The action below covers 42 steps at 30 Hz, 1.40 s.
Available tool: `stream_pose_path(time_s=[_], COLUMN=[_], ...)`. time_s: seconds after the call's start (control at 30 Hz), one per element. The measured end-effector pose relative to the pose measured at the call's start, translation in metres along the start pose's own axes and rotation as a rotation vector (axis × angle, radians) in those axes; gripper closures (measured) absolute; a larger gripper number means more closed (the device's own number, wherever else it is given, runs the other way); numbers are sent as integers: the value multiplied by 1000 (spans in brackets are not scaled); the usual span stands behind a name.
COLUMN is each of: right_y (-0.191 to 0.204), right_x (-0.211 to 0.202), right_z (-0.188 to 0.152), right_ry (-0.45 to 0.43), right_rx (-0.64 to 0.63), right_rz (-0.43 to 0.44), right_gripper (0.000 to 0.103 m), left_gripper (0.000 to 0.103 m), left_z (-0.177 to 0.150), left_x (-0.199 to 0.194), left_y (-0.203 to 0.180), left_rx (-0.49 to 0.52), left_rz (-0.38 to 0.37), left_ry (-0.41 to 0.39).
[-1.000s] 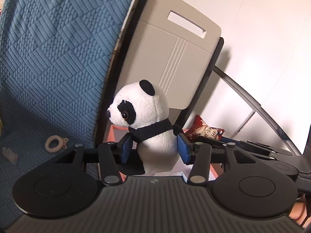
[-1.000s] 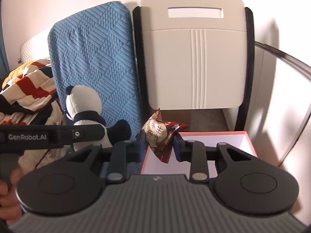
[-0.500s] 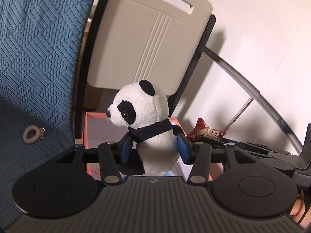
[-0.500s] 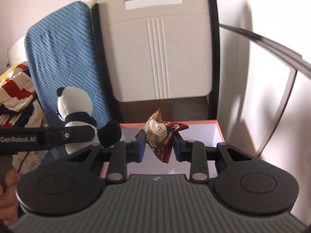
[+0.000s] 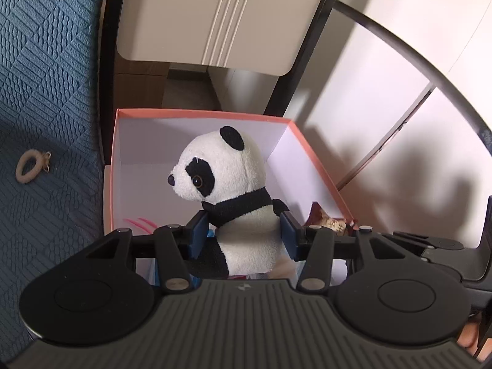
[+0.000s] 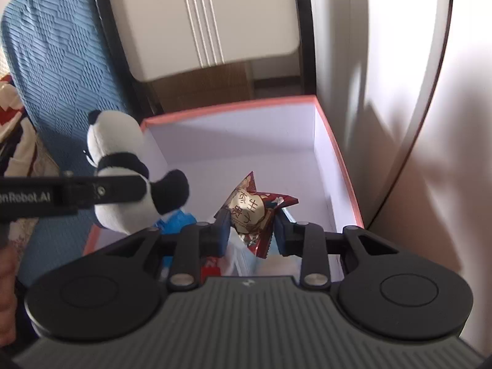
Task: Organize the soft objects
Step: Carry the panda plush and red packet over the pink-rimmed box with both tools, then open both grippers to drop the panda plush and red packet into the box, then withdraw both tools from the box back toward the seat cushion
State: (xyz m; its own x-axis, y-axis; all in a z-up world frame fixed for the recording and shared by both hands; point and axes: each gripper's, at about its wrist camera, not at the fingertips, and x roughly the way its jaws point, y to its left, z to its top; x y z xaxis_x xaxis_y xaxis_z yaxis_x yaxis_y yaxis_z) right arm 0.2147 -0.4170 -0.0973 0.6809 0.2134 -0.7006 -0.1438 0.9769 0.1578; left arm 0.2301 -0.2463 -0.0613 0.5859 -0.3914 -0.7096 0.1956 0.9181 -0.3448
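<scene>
My left gripper point(image 5: 244, 235) is shut on a black-and-white plush panda point(image 5: 233, 196) and holds it upright over the near left part of an open pink-rimmed white box point(image 5: 200, 113). My right gripper point(image 6: 250, 233) is shut on a small red patterned pouch point(image 6: 250, 207) with characters on it, held over the box point(image 6: 233, 107) near its front. The panda point(image 6: 120, 166) and the left gripper also show at the left of the right wrist view. The pouch point(image 5: 330, 223) shows at the right of the left wrist view.
A blue quilted cover point(image 5: 46, 92) lies left of the box, with a cream hair tie point(image 5: 29, 166) on it. A beige folded chair point(image 5: 215, 15) with a black frame stands behind the box. White cabinet doors point(image 5: 399, 92) are at the right. Blue and red items point(image 6: 175, 220) lie in the box.
Both grippers have moved forward and tilted down over the box with their loads still held. The box interior now fills both views.
</scene>
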Motion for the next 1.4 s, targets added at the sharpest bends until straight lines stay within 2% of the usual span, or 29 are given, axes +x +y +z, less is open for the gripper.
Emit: stream_pose_path(time_s=[0.2, 0.33, 0.4, 0.43, 0.5, 0.53, 0.57, 0.63, 0.67, 0.93, 1.13, 1.4], right_y=[-10, -7, -8, -11, -11, -11, -9, -6, -4, 10, 33, 64], right_x=[10, 9, 6, 2, -4, -8, -12, -20, -25, -63, -82, -105], right_z=[-14, -13, -10, -10, -7, -5, -4, 0, 2, 13, 27, 16], right_ry=[62, 65, 59, 53, 40, 35, 27, 2, -10, -91, -162, -229], right_rx=[22, 45, 52, 53, 51, 52, 50, 44, 41, 37, 20, -36], right_rz=[-10, -7, -14, -20, -24, -23, -24, -36, -40, -20, -15, 17], right_gripper=[70, 68, 68, 69, 67, 60, 49, 35, 34, 34, 34, 34], left_gripper=[47, 46, 43, 39, 23, 10, 7, 7, 7, 7, 7, 7], left_z=[0, 1, 3, 3, 6, 8, 9, 13, 14, 24, 18, 6], left_x=[5, -1, -6, -9, -18, -22, -28, -40, -45, -97, -143, -184], left_y=[0, -3, -5, -6, -9, -11, -13, -16, -16, -17, -16, 2], left_rx=[-1, 6, 10, 15, 29, 35, 44, 54, 53, 67, 99, 74], left_rz=[3, -2, -5, -8, -13, -12, -6, -8, -16, -12, -22, -5], left_ry=[26, 15, 2, -11, -36, -51, -72, -103, -113, -208, -311, -381])
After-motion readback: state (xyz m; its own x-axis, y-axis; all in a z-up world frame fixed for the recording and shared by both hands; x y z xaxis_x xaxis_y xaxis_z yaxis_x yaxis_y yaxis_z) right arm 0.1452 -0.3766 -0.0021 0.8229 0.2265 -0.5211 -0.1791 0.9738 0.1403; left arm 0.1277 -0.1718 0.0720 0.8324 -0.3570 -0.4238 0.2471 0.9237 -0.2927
